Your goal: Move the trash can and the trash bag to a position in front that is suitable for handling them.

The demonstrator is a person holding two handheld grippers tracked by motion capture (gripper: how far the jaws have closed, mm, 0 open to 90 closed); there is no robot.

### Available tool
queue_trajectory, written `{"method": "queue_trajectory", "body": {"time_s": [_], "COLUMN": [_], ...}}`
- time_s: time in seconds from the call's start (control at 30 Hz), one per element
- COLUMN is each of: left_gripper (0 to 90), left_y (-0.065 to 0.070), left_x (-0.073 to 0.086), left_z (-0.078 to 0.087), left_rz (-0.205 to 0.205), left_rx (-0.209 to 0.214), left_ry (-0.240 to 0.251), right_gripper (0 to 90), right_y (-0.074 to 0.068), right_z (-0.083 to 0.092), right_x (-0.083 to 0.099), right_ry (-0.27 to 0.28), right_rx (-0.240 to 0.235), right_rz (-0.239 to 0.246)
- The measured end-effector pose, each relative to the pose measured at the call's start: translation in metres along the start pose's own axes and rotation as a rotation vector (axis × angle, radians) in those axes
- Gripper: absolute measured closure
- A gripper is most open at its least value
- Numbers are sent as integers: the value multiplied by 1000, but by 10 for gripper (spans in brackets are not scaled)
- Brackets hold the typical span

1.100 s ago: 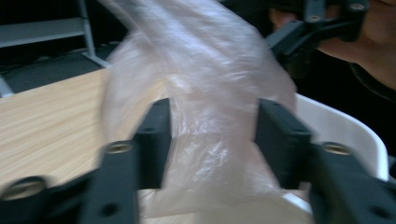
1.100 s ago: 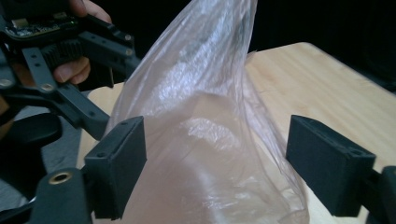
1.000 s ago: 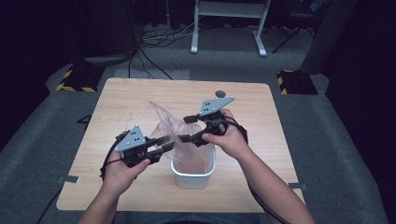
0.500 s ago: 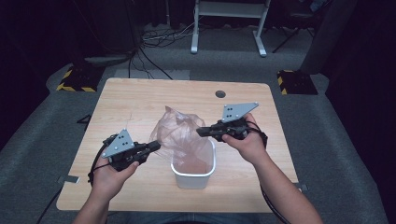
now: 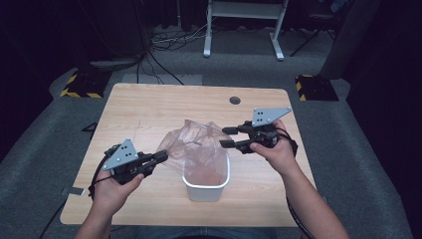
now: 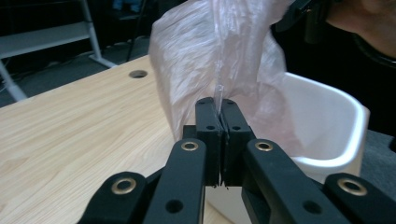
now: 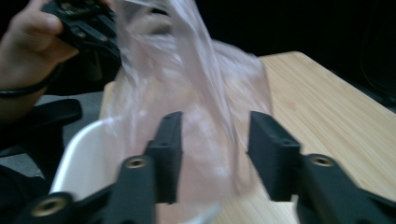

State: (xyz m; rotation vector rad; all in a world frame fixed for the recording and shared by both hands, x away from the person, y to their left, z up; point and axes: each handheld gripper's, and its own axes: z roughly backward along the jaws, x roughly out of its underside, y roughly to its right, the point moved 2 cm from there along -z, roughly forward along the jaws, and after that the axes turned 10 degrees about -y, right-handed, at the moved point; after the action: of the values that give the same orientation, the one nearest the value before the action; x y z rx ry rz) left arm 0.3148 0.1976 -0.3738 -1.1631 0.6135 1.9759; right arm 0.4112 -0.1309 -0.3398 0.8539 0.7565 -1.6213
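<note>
While the left gripper [image 6: 219, 108] stays clamped on the rim of the clear plastic bag liner [image 5: 196, 144], which stands half inside the small white bin [image 5: 206, 186] at the table's near edge, we keep that side taut and low over the bin wall. With its 2 jaws just reopened and film loose between them, the right gripper [image 7: 215, 140] is released. We should re-pinch the far rim there, then spread both edges outward over the bin's lip.

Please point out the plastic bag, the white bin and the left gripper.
plastic bag [image 5: 196, 144], high view, on its crumpled middle.
white bin [image 5: 206, 191], high view, on its front wall.
left gripper [image 6: 219, 109], left gripper view, jaw tips pinching the bag.
</note>
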Motion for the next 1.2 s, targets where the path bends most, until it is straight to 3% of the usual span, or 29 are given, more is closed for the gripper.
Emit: {"method": "queue_trajectory", "body": {"time_s": [0.07, 0.17, 0.23, 0.33, 0.5, 0.57, 0.63, 0.8, 0.97, 1.03, 1.13, 1.2], "left_gripper": [877, 884, 883, 883, 853, 747, 654, 578, 545, 531, 479, 441], "left_y": [5, 12, 16, 23, 32, 33, 31, 23, 19, 18, 15, 14], "left_x": [-2, -3, -2, -1, -3, -5, -8, -14, -21, -24, -29, -32], "left_z": [0, -1, -3, -5, -12, -11, -6, 10, 18, 20, 19, 14], "left_rz": [-21, -53, -69, -95, -107, -93, -93, -82, -81, -88, -135, -157], "left_rx": [10, 39, 59, 88, 133, 150, 122, 53, 14, -8, -68, -75], "left_ry": [-2, -15, -28, -49, -56, -23, 22, 99, 145, 148, 146, 126], "right_gripper": [477, 564, 534, 474, 464, 641, 701, 797, 849, 852, 854, 854], "right_y": [-5, -12, -17, -23, -29, -30, -31, -30, -30, -31, -31, -31], "right_z": [-3, -8, -11, -11, -11, -12, -11, -4, 0, -1, -1, -2], "right_x": [-3, -6, -7, -11, -17, -16, -14, -11, -11, -12, -13, -13], "right_ry": [0, -18, -12, 4, 18, -5, -14, 1, -7, -11, -13, -19], "right_rx": [-14, -17, -22, 8, 46, 60, 40, 58, 71, 68, 66, 58], "right_rz": [18, 37, 47, 68, 86, 97, 109, 116, 140, 151, 160, 164]}}
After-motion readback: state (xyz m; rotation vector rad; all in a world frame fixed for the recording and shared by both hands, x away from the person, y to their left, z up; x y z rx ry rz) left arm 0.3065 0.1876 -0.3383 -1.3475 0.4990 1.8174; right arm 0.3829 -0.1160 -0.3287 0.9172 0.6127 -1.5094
